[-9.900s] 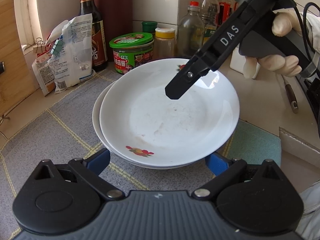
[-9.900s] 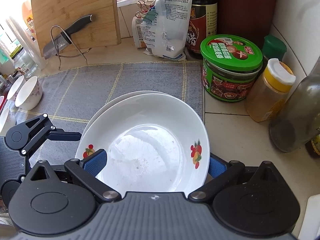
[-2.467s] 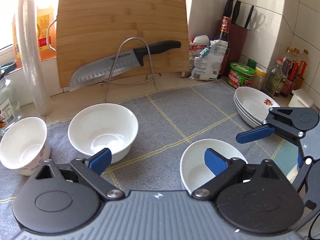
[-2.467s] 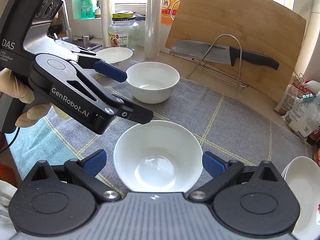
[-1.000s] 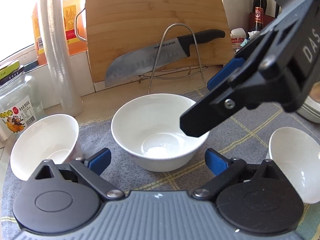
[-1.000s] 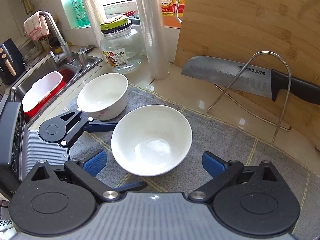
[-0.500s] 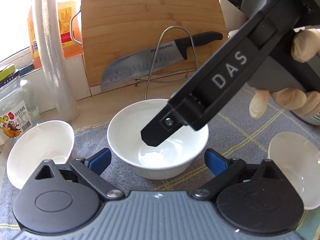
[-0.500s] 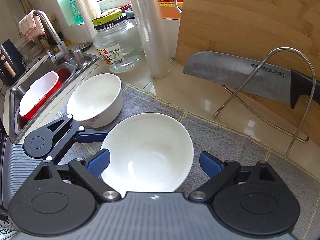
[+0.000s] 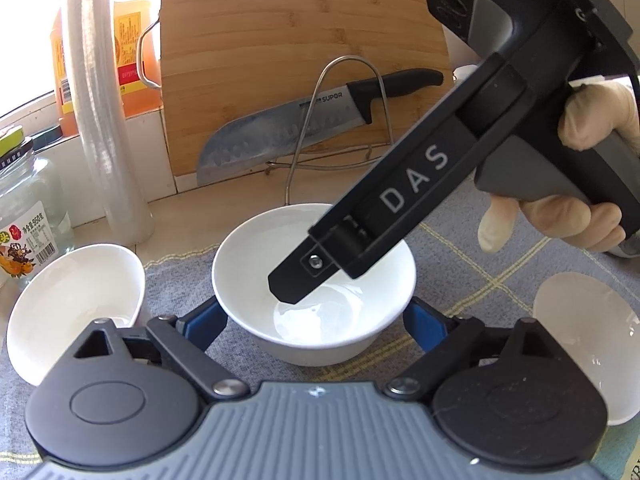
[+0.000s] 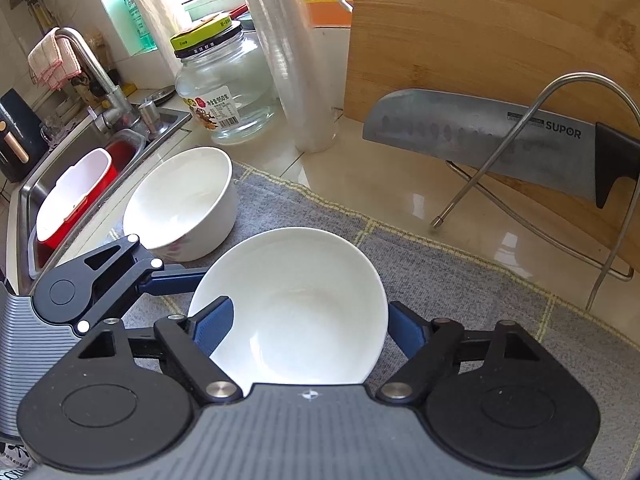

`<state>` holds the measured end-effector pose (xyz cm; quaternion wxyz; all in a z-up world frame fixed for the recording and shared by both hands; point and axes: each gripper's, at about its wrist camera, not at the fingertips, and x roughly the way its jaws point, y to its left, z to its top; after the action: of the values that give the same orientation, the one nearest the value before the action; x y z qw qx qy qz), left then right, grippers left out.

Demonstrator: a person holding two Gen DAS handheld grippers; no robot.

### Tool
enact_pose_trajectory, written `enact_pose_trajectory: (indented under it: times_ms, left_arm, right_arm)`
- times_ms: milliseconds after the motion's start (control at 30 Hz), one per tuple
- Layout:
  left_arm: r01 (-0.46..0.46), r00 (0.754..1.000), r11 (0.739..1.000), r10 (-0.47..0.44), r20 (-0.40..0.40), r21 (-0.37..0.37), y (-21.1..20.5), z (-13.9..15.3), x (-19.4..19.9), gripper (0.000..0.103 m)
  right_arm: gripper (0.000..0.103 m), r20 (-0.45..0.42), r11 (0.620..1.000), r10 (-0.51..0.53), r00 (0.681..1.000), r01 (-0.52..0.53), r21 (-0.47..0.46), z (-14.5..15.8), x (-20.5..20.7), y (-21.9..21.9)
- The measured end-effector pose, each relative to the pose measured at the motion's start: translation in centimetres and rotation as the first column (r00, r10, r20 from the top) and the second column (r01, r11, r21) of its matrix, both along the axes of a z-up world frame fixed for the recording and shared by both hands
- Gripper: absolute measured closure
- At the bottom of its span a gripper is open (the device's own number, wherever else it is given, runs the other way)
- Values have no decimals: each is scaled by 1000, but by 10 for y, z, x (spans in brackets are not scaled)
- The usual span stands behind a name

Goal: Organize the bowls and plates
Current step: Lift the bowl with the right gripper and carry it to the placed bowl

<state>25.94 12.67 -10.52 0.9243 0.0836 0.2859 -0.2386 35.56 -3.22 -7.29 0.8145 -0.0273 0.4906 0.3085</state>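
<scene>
A white bowl (image 9: 340,320) stands on the grey mat between my left gripper's (image 9: 314,322) blue pads. The jaws are closing and the pads sit close to the bowl's sides; I see no firm press. My right gripper (image 10: 310,330) hangs over the same bowl (image 10: 304,304) with its jaws closing. Its left pad is over the bowl's inside and its right pad is just outside the right rim. In the left wrist view one right-gripper finger (image 9: 298,282) dips into the bowl. A second bowl (image 9: 68,304) stands to the left and a third (image 9: 592,344) to the right.
A cutting board (image 9: 304,52) leans at the back with a knife (image 9: 320,124) on a wire stand. A glass jar (image 10: 224,92) and a film roll (image 10: 296,60) stand near the mat's far edge. The sink (image 10: 92,168) with a red tub lies at the left.
The right gripper came over the middle bowl, sank a finger into it and narrowed its jaws. The left gripper's pads drew in towards the bowl's sides.
</scene>
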Motion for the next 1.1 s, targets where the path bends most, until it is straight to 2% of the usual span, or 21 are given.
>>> enact_pose_trajectory:
  times_ms: [267, 633, 1100]
  left_arm:
    - [-4, 1000, 1000, 3, -10, -14, 2, 1, 2, 10]
    - [10, 1000, 1000, -10, -17, 13, -3, 6, 0, 10]
    - [51, 998, 998, -52, 18, 30, -13, 39, -24, 10]
  right_arm:
    - [18, -8, 1000, 0, 1000, 0, 8, 0, 0, 0]
    - [18, -20, 1000, -4, 1000, 4, 2, 4, -4, -1]
    - [18, 23, 1000, -12, 1000, 12, -20, 34, -33, -11]
